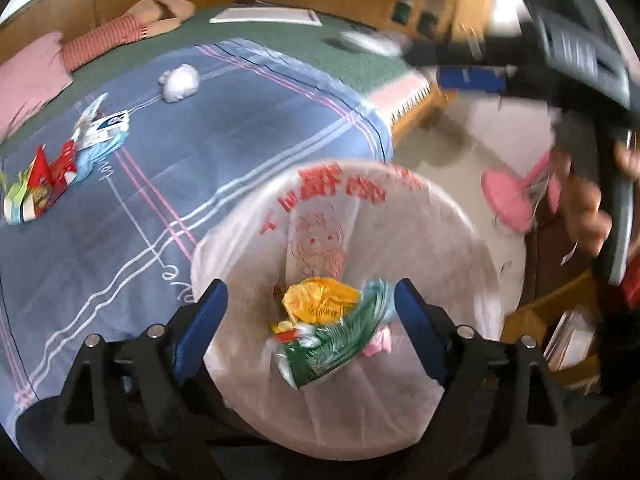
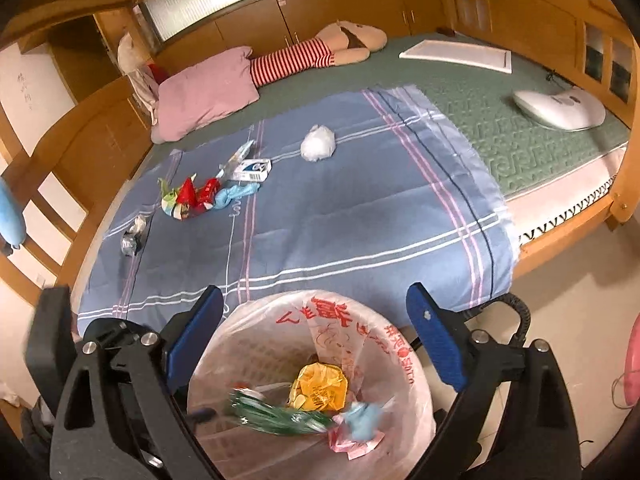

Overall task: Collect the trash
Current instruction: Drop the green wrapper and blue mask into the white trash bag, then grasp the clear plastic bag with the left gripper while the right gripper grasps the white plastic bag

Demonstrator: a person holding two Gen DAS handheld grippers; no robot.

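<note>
Left claw [image 1: 310,308]: blue pads spread wide, nothing between them, touching nothing. Right claw [image 2: 314,344]: likewise wide open and empty. Both hang above the round bin lined with a translucent white, red-printed plastic bag [image 2: 404,364]. Inside the bin lie a crumpled yellow wrapper [image 2: 318,386], a green-striped packet [image 2: 276,416] and a pale blue scrap [image 2: 364,420]. On the blue plaid sheet [image 2: 340,216] covering the bed, at 11 o'clock from the bin, remain a cluster of red and green wrappers [image 2: 190,198], a small white-and-blue carton [image 2: 252,170] and a crumpled white tissue ball [image 2: 318,142].
</note>
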